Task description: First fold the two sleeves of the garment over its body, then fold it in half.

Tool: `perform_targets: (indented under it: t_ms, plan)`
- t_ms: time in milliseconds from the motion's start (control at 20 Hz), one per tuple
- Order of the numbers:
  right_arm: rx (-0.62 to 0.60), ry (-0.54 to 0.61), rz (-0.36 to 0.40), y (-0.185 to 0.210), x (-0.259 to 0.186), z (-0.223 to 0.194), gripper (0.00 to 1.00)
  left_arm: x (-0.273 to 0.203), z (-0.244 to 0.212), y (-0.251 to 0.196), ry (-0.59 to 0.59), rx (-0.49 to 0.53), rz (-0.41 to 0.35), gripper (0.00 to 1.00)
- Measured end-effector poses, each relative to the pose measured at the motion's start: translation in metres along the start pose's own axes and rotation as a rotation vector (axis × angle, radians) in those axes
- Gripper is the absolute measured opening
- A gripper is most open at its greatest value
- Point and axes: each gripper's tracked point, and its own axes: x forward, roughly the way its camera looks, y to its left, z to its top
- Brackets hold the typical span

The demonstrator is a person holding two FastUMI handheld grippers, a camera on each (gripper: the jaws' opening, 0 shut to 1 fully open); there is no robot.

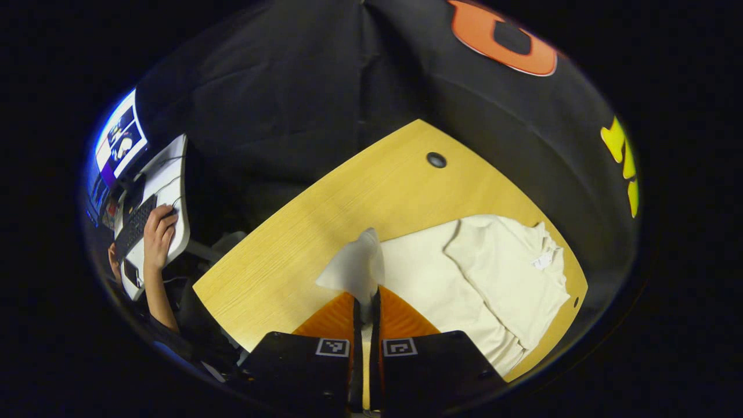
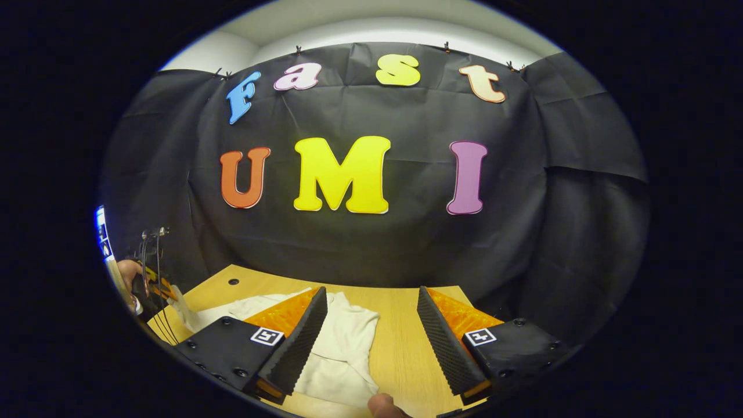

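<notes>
My left gripper [image 1: 364, 302] is clenched on a lifted fold of the soft cream garment [image 1: 464, 273], which lies rumpled on the pale wood-grain table [image 1: 325, 232]. My right gripper [image 2: 371, 325] hovers released above it.

The garment [image 1: 499, 273] is soft matt cloth, creased, with a small paper-like tag [image 1: 543, 260] toward three o'clock. The table [image 1: 348, 197] is pale wood with fine straight grain — smooth, faintly sheened. The right gripper [image 2: 371, 339] has ridged pads [image 2: 447, 342] — rough and matt.
</notes>
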Motion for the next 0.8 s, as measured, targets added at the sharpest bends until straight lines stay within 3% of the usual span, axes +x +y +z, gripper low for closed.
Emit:
perform_targets:
  t_ms: [350, 800]
  plan:
    - [0.009, 0.009, -0.079, -0.036, 0.004, -0.011, 0.97, -0.009, 0.015, -0.163, -0.008, 0.194, -0.118, 0.07]
    - [0.017, 0.094, -0.235, -0.093, -0.007, -0.039, 0.97, 0.016, -0.055, -0.343, 0.069, 0.46, -0.239, 0.07]
